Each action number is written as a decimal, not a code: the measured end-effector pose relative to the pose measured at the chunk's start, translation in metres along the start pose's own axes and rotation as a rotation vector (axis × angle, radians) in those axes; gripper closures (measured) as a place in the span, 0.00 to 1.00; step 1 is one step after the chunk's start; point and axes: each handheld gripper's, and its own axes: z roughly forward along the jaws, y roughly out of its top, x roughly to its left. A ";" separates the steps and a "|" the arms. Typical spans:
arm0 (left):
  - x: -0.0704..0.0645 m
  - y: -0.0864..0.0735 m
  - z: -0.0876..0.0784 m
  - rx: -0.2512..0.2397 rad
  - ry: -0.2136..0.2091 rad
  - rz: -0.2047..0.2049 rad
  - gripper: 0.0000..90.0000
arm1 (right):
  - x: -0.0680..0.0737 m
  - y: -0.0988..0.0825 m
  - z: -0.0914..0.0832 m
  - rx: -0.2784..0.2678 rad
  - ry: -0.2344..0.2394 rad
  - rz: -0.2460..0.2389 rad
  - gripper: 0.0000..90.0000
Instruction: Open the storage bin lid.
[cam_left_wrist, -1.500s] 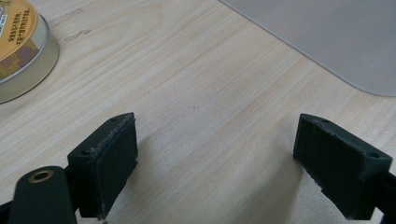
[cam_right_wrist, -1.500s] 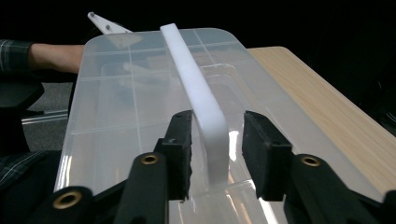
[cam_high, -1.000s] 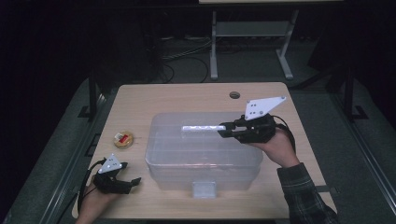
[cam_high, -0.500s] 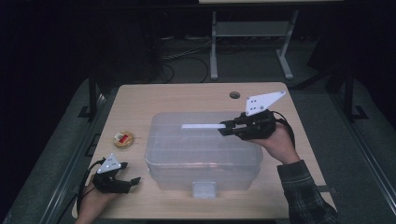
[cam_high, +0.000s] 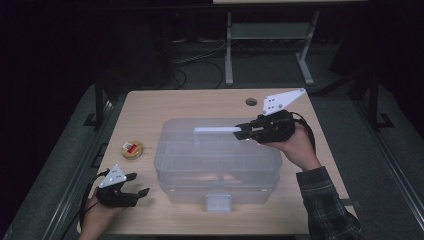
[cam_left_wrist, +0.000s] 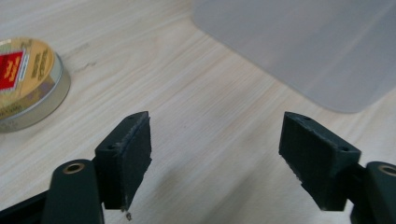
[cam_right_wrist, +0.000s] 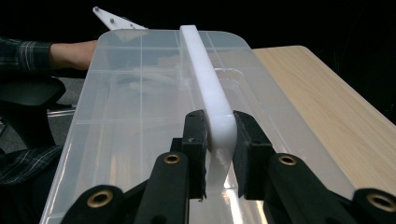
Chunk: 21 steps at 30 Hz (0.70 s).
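White handle (cam_high: 216, 131) swung lower, right hand-held gripper (cam_high: 243, 131) clamped

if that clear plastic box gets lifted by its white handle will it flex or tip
The clear plastic storage box looks thin-walled, so probably light and slightly flexible. The right gripper clamps the white plastic handle at one end, so it may tilt. The smooth handle could slip between the fingers.

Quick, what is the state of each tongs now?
Left tongs: open, holding nothing, jaws have just been closing a little.
Right tongs: closed on the white handle of the clear box.
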 end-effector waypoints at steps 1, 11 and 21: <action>-0.001 0.001 -0.002 -0.008 -0.004 0.002 0.31 | -0.001 0.001 0.000 0.000 -0.002 0.002 0.84; -0.011 0.018 -0.020 -0.082 -0.070 0.002 0.58 | -0.006 0.005 -0.001 0.006 0.004 0.020 0.84; -0.027 0.037 -0.035 -0.162 -0.197 -0.015 0.92 | -0.010 0.007 -0.001 -0.002 0.007 0.036 0.84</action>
